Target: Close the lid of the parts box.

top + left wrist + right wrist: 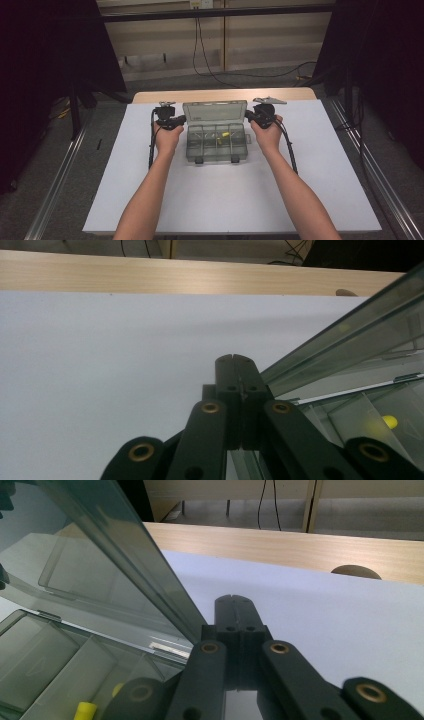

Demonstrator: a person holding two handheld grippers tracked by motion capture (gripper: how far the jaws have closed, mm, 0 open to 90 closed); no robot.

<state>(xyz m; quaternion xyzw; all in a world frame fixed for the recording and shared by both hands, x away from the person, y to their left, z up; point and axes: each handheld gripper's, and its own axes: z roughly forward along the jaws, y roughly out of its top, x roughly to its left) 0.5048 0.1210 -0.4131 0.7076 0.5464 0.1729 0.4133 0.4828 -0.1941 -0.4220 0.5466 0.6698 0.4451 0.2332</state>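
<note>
Both my forearms run up from six o'clock, spreading slightly apart. My left hand [168, 137] grips the left gripper [181, 119], jaws pressed flat together with nothing between them, aimed toward three o'clock. My right hand [268, 135] clutches the right gripper [248, 115], jaws likewise sealed and empty, aimed toward nine o'clock. Cables trail back along both wrists.

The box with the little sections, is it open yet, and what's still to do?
The box is open, its lid standing up. Both grippers, left and right, are shut, one beside each end of the lid. The yellow pieces are inside, untouched. Probably handling those comes next.
</note>
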